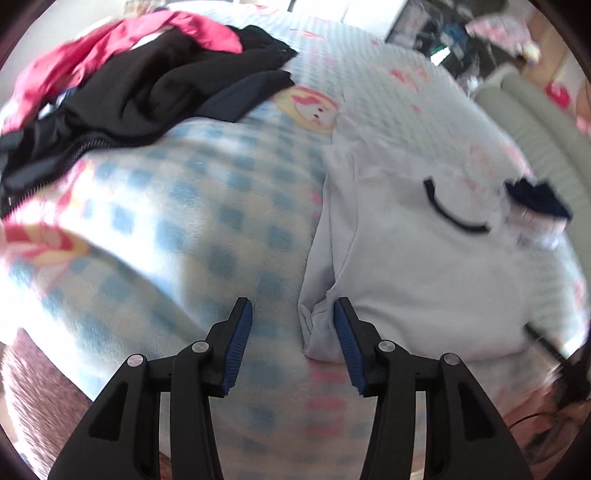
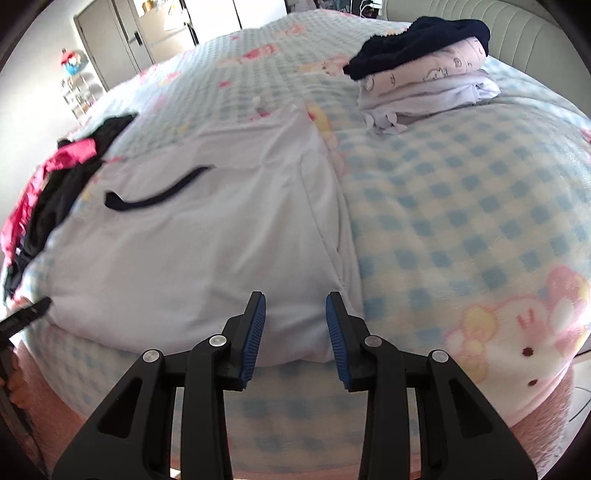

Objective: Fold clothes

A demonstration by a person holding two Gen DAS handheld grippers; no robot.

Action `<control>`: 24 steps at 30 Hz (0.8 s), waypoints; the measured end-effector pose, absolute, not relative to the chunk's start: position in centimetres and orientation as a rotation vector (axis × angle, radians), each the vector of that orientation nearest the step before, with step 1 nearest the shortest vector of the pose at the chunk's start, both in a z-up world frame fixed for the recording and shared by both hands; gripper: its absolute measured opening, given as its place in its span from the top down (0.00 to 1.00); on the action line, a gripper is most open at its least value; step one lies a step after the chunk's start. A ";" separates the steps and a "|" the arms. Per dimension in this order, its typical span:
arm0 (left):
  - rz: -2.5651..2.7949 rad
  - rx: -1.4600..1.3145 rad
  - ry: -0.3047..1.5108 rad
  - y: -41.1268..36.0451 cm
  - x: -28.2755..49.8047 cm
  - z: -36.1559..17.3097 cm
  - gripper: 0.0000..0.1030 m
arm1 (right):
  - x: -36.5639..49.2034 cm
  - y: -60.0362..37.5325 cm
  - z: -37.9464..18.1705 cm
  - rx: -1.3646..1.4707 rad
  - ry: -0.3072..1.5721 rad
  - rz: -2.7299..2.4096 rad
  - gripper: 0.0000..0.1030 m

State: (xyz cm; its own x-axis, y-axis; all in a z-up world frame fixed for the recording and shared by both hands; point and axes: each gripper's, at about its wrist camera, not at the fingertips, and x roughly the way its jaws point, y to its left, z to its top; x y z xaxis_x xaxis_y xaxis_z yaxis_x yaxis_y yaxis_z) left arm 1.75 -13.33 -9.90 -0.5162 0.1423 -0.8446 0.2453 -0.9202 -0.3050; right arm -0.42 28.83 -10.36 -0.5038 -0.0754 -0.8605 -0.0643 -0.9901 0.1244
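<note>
A home bedroom is showing here: a bed (image 2: 461,206) wearing a checked cartoon blanket, a padded headboard (image 2: 517,33) standing behind, closet doors (image 2: 110,48) lining the wall

No lettering, label, brand or number can be read in either view. The blue-checked fleece blanket (image 2: 461,206) carries only cartoon rabbit pictures, and the folded pale lilac printed garment (image 2: 424,79) shows small drawn figures, not words.

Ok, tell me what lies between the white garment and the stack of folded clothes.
Only bare checked blanket. The right wrist view shows the white garment spread flat and the folded stack beyond it, nothing lying between them.
</note>
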 end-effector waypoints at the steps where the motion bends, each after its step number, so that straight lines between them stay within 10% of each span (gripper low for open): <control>1: -2.628 1.500 0.626 -13.5 2.0 -9.7 0.54 | -0.3 29.1 -10.3 1.558 -0.240 -2.713 0.70; 9: -2.705 1.585 0.895 -13.1 3.0 -10.7 0.57 | 0.7 28.9 -10.3 1.551 -0.272 -2.678 0.67; 17: -2.663 1.583 0.870 -12.0 2.4 -12.2 0.84 | 0.6 29.0 -10.9 1.579 -0.284 -2.662 0.67; 24: -2.797 1.558 0.570 -11.1 2.4 -8.7 0.88 | 0.6 29.1 -11.0 1.588 -0.290 -2.655 0.67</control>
State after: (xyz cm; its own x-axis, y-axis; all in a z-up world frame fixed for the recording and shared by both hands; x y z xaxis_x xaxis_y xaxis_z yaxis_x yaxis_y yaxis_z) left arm 2.37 -11.13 -8.66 -0.5363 0.2619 -0.8024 0.0730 -0.9327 -0.3532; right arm 0.56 29.15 -11.02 -0.4771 -0.1251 -0.8699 -0.0654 -0.9820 0.1771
